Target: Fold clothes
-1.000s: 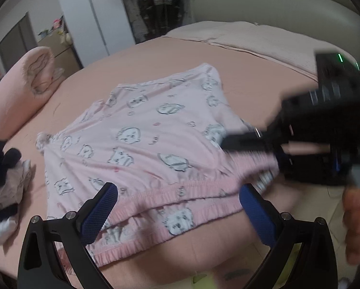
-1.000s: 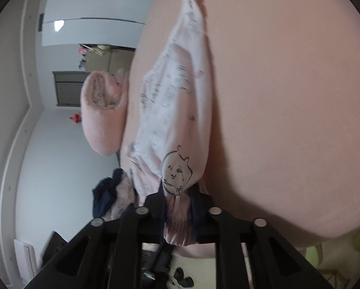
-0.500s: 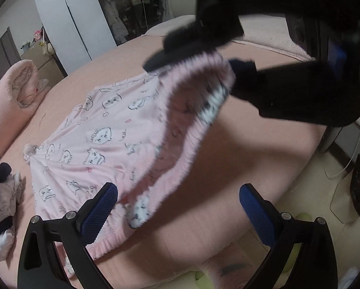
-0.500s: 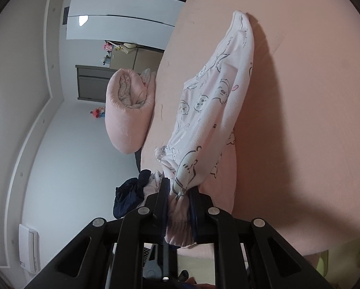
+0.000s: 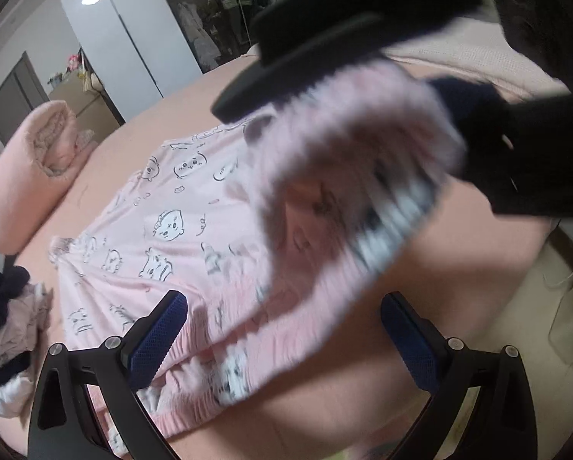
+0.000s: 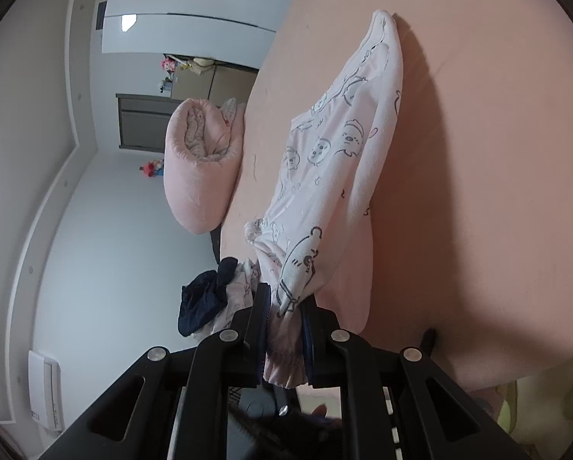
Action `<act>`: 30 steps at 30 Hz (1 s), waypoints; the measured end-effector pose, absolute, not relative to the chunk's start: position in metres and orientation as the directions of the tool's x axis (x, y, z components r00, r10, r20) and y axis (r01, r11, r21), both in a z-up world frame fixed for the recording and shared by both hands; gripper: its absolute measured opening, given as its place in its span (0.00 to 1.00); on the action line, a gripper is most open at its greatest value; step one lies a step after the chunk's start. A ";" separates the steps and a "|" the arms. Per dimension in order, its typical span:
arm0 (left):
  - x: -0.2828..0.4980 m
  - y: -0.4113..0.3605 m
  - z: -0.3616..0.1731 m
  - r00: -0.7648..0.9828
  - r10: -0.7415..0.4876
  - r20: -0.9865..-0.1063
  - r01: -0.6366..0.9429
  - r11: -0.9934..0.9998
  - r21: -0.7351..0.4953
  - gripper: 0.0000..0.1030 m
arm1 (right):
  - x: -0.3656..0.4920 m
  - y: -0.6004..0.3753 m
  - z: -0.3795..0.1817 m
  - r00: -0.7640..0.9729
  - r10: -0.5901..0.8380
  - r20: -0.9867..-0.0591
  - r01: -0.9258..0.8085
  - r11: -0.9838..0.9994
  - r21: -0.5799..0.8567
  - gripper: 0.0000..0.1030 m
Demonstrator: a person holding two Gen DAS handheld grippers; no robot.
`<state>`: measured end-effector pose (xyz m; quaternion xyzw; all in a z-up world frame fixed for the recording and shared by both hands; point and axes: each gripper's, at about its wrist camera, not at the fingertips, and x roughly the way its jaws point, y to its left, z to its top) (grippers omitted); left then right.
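Pink pyjama trousers [image 5: 179, 207] printed with cartoon animals lie spread on the pink bed [image 5: 420, 268]. My right gripper [image 6: 286, 306] is shut on their elastic waistband. It holds that side up, so the cloth [image 6: 336, 145] hangs in a long fold down to the sheet [image 6: 497, 153]. In the left wrist view the right gripper [image 5: 332, 97] fills the upper right, blurred, with the raised waistband drooping from it. My left gripper [image 5: 282, 341] stands open low over the near part of the waistband, its blue pads [image 5: 160, 339] wide apart.
A rolled pink blanket [image 5: 26, 176] lies at the bed's left edge. A pile of dark and pale clothes [image 5: 7, 306] sits nearer, also at the left. A beige cover [image 5: 478, 53] lies at the far end. Pale floor [image 5: 535, 287] shows at the right. White wardrobe [image 5: 125, 38] behind.
My right gripper has risen with the waistband, pulling that side of the trousers up off the bed. My left gripper has edged closer to the waistband and stays open.
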<state>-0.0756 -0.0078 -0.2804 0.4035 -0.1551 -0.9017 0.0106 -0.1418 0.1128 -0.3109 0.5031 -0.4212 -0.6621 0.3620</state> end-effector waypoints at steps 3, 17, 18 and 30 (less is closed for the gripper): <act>-0.083 -0.012 -0.279 -0.677 -0.153 -0.720 -0.080 -0.957 0.278 1.00 | -0.141 0.113 -0.311 -0.231 -0.903 -0.363 0.056 -0.385 0.921 0.13; -0.086 0.002 -0.297 -0.739 -0.393 -0.547 -0.021 -0.798 0.602 1.00 | -0.141 0.122 -0.306 -0.258 -0.893 -0.370 0.044 -0.393 0.918 0.14; -0.085 0.003 -0.298 -0.740 -0.401 -0.540 -0.011 -0.796 0.605 1.00 | -0.141 0.122 -0.307 -0.257 -0.892 -0.371 0.039 -0.393 0.919 0.14; -0.074 0.011 -0.297 -0.765 -0.409 -0.497 -0.007 -0.767 0.641 0.95 | -0.140 0.117 -0.302 -0.247 -0.887 -0.391 0.058 -0.416 0.908 0.14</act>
